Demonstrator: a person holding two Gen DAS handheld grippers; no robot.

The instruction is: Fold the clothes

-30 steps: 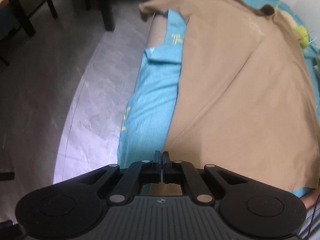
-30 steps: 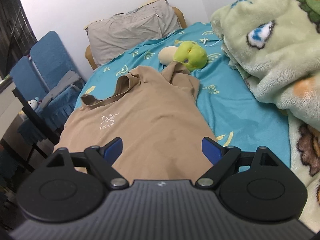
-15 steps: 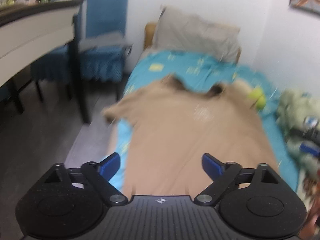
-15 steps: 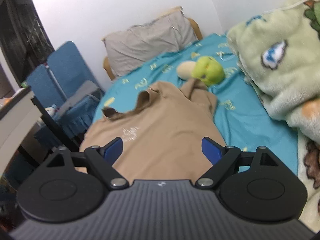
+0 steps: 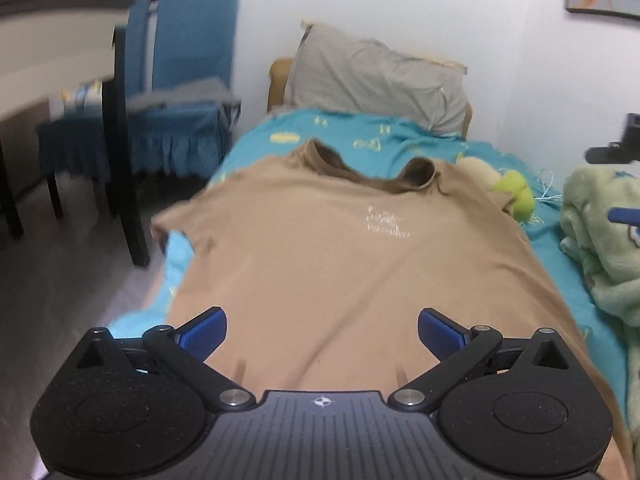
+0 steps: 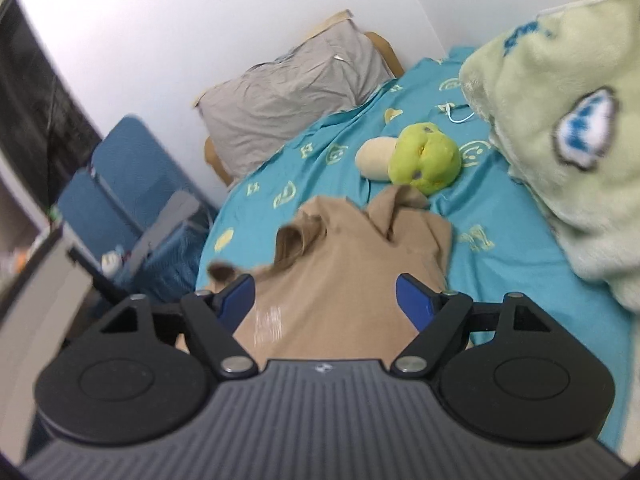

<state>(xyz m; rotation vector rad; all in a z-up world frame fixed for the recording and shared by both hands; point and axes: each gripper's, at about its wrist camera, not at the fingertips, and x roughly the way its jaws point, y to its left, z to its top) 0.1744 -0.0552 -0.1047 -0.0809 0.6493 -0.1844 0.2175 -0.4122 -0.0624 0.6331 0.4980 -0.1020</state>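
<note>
Tan T-shirt [image 5: 332, 264] lies spread front-up along a bed [image 5: 360, 140] covered in a teal patterned sheet, its collar toward a grey pillow [image 5: 376, 80] leaning on the white wall. One sleeve hangs over the bed's edge above a grey floor [image 5: 60, 272]. A green plush toy [image 6: 424, 156] sits by the shirt's other shoulder, and a pale green fleece blanket [image 6: 560, 120] is heaped along the wall side. Blue chairs [image 5: 180, 92] and a desk [image 5: 52, 52] stand beside the bed. The left tongs [image 5: 322, 330] are spread wide over the shirt's lower part, gripping nothing. The right tongs [image 6: 324, 300] are narrowing, with only the shirt below them, unpinched.
</note>
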